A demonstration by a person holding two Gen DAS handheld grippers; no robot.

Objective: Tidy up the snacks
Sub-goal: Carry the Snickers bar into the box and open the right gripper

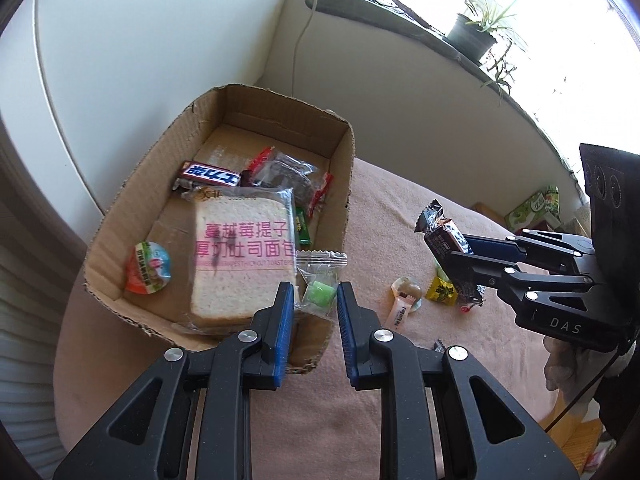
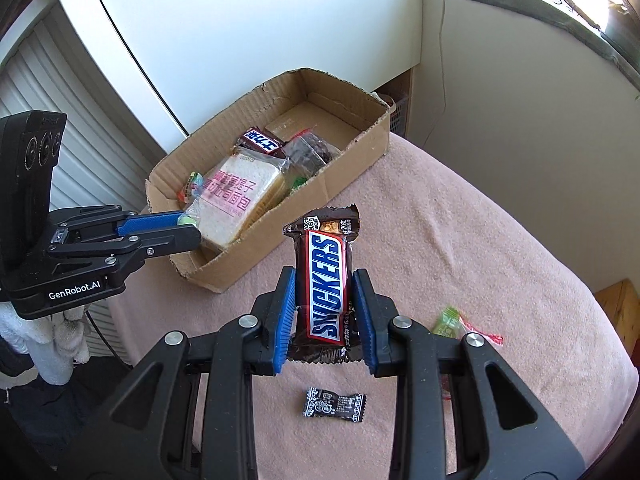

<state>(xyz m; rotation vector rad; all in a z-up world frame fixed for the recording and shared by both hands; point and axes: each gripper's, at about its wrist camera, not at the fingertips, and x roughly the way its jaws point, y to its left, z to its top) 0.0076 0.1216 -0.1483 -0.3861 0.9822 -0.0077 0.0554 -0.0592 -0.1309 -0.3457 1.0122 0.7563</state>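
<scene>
Right gripper pinches a Snickers bar upright above the pink cloth, right of the box. Left gripper hangs over the box's near rim, fingers spread, green candy in a clear wrapper loose between them; contact unclear. Box holds toast, another Snickers, a jelly cup. Black candy and yellow candy lie on the cloth.
</scene>
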